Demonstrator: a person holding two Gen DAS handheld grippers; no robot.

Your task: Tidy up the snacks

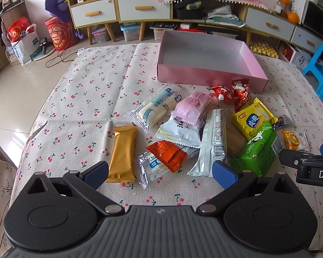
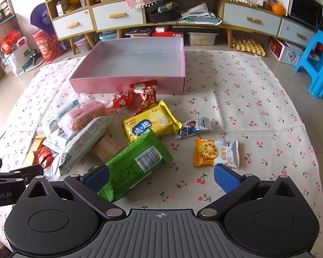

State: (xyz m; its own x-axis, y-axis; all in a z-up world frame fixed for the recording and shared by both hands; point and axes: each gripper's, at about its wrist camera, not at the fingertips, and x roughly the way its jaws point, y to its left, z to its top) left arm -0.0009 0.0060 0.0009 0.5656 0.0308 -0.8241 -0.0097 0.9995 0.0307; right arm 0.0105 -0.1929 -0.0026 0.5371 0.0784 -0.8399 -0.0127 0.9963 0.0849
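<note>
An empty pink box (image 1: pixel 206 73) (image 2: pixel 127 82) stands at the far side of a cherry-print cloth. Several snack packets lie in a heap in front of it: a gold bar (image 1: pixel 121 152), an orange packet (image 1: pixel 169 154), a silver bar (image 1: pixel 212 144), a pink packet (image 1: pixel 191 107), a yellow packet (image 2: pixel 150 124), a green packet (image 2: pixel 133 167) and an orange-white biscuit packet (image 2: pixel 216 152). My left gripper (image 1: pixel 160 173) is open and empty, just short of the gold bar and silver bar. My right gripper (image 2: pixel 161 177) is open and empty; the green packet's near end lies beside its left finger.
A low cabinet with drawers (image 2: pixel 118 17) runs along the back wall. A blue stool (image 2: pixel 318 64) stands on the floor at the right. Red bags (image 1: pixel 58 34) sit at the left. Bare cloth (image 1: pixel 86 99) lies left of the heap and right of it (image 2: pixel 258 111).
</note>
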